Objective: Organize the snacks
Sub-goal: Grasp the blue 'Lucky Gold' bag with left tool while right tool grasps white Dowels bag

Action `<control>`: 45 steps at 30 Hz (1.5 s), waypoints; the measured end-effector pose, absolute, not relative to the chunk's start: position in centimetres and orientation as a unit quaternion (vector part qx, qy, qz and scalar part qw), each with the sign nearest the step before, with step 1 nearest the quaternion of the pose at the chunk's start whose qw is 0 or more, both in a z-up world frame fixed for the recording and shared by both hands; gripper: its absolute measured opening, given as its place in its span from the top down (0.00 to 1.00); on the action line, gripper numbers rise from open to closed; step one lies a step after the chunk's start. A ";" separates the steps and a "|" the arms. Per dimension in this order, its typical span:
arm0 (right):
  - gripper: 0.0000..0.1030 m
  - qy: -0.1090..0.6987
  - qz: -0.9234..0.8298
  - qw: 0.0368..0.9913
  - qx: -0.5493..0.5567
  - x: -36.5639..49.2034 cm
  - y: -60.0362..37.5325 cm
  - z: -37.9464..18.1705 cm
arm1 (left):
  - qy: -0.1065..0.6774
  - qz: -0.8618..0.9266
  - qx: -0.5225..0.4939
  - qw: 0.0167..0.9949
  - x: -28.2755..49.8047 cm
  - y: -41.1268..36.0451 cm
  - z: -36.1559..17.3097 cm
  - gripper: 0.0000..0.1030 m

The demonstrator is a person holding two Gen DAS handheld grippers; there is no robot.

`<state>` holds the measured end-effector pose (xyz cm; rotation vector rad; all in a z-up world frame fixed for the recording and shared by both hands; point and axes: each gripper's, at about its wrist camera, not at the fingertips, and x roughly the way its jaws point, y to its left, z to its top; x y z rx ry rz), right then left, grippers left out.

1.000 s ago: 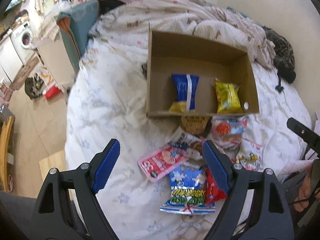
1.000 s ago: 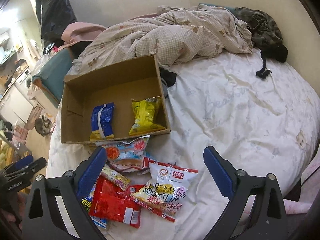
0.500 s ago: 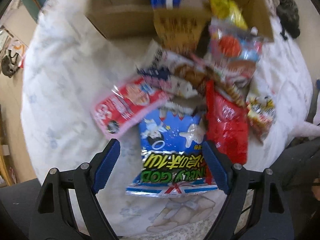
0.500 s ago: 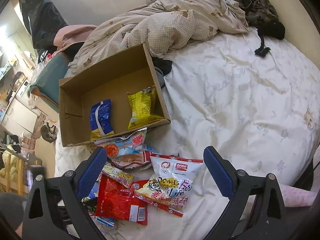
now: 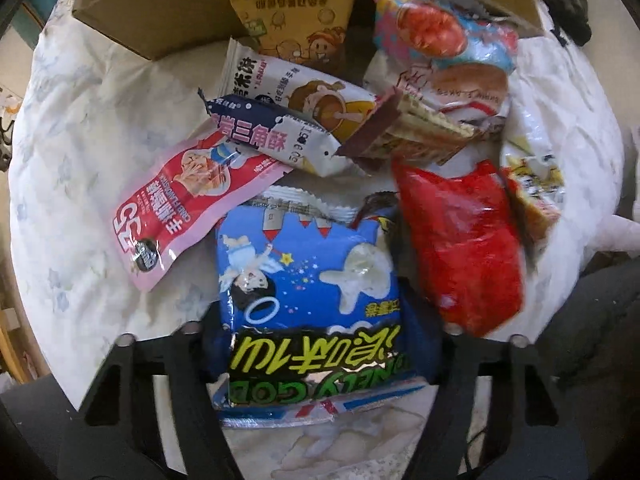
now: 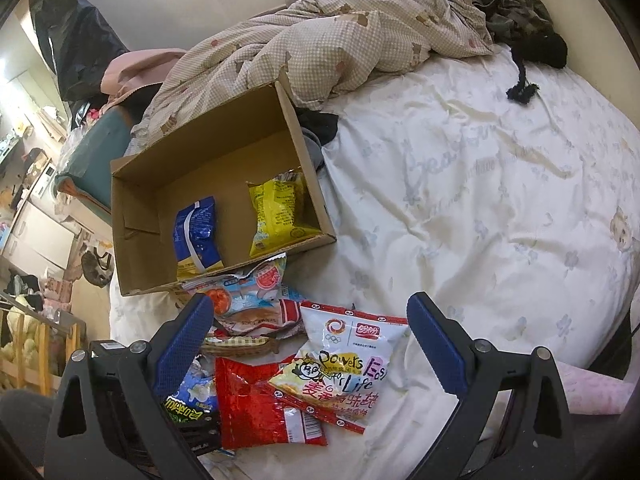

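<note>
A pile of snack packets lies on the bed in front of an open cardboard box (image 6: 132, 216). In the left wrist view my left gripper (image 5: 320, 356) sits around the blue Lonely God bag (image 5: 308, 280), its fingers at both sides of the bag and mostly hidden under it. I cannot tell whether they press it. Beside the bag lie a pink packet (image 5: 180, 208) and a red packet (image 5: 460, 248). My right gripper (image 6: 312, 344) is open above the pile, over a white and yellow packet (image 6: 348, 360). The box holds a blue packet (image 6: 196, 236) and a yellow packet (image 6: 280, 212).
A crumpled checked blanket (image 6: 340, 40) lies behind the box, dark clothes (image 6: 516, 8) at the far right. White bedsheet (image 6: 480, 200) stretches to the right of the box. The bed's left edge drops to the floor with furniture (image 6: 36, 220).
My left gripper has dropped down onto the pile and now straddles the blue Lonely God bag, with its fingers closer together. My right gripper has barely moved.
</note>
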<state>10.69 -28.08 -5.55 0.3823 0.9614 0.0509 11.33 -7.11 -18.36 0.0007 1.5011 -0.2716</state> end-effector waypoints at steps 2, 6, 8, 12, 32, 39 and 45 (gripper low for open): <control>0.04 0.460 0.025 0.868 0.184 10.8 -28.1 -5.6 | 0.676 -0.125 -0.007 0.726 10.8 -6.8 -17.3 0.41; 0.04 0.461 0.027 0.866 0.189 10.9 -28.3 -5.6 | 0.657 -0.137 -0.016 0.741 9.2 -5.9 -14.0 0.41; 0.03 0.461 0.026 0.865 0.194 10.9 -28.5 -5.6 | 0.629 -0.146 -0.018 0.763 8.6 -5.5 -11.4 0.41; 0.04 0.465 0.018 0.857 0.222 10.8 -29.7 -6.1 | 0.580 -0.131 -0.024 0.803 8.4 -3.7 -7.7 0.41; 0.06 0.660 -0.015 0.708 0.250 14.7 -27.8 -18.4 | 0.558 -0.074 -0.052 0.825 10.4 -1.0 -7.5 0.41; 0.33 0.664 -0.035 0.717 0.207 14.9 -27.6 -18.7 | 0.556 -0.067 -0.043 0.827 10.6 -1.2 -7.8 0.41; 0.51 0.633 -0.034 0.742 0.215 13.4 -28.4 -16.4 | 0.555 -0.063 -0.040 0.828 10.6 -1.1 -7.9 0.41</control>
